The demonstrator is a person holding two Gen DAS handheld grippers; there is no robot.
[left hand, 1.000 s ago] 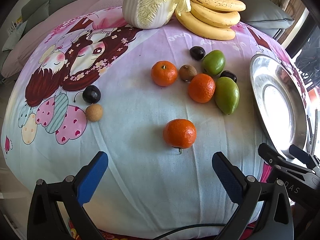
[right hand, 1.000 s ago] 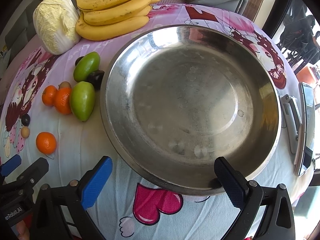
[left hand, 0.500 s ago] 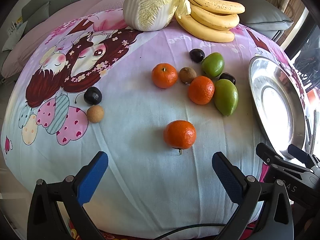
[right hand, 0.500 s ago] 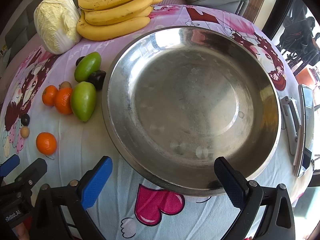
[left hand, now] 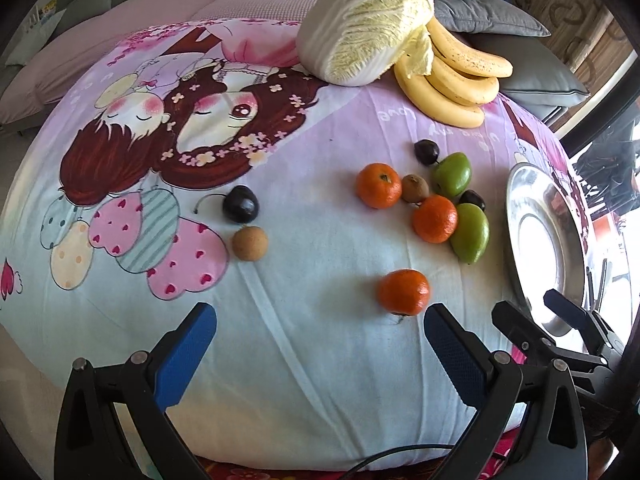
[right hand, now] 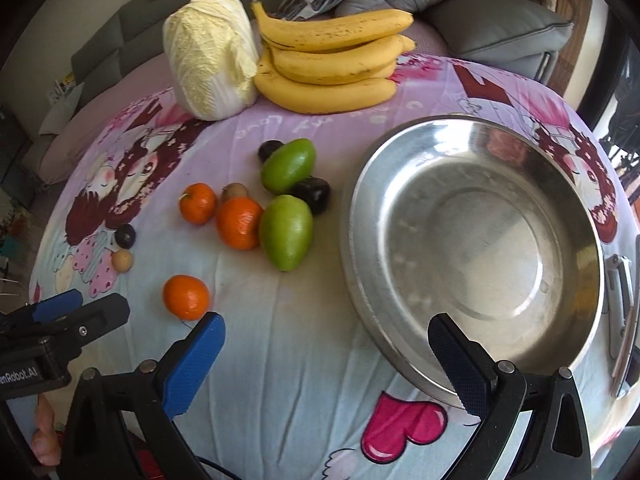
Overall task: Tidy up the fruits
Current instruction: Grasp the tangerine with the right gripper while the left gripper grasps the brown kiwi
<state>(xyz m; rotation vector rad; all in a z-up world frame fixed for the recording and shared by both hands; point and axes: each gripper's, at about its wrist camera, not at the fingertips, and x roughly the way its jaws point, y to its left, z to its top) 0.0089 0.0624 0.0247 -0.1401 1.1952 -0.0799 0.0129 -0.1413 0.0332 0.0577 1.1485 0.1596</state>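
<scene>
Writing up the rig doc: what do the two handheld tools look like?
Both tools match: black angular frames with silver pivot screws, two fingers tipped with blue textured pads. A thin black cable runs under the left tool. The left tool's black body carries white lettering, partly cut off, seen beside the right tool. No sleeves are visible.

Three oranges (left hand: 403, 292), two green mangoes (left hand: 470, 232), a kiwi (left hand: 415, 188), dark plums (left hand: 240, 204) and a tan longan (left hand: 250, 243) lie loose on the cartoon-print cloth. Bananas (right hand: 332, 64) rest behind. The steel bowl (right hand: 472, 248) sits empty, upright.
</scene>
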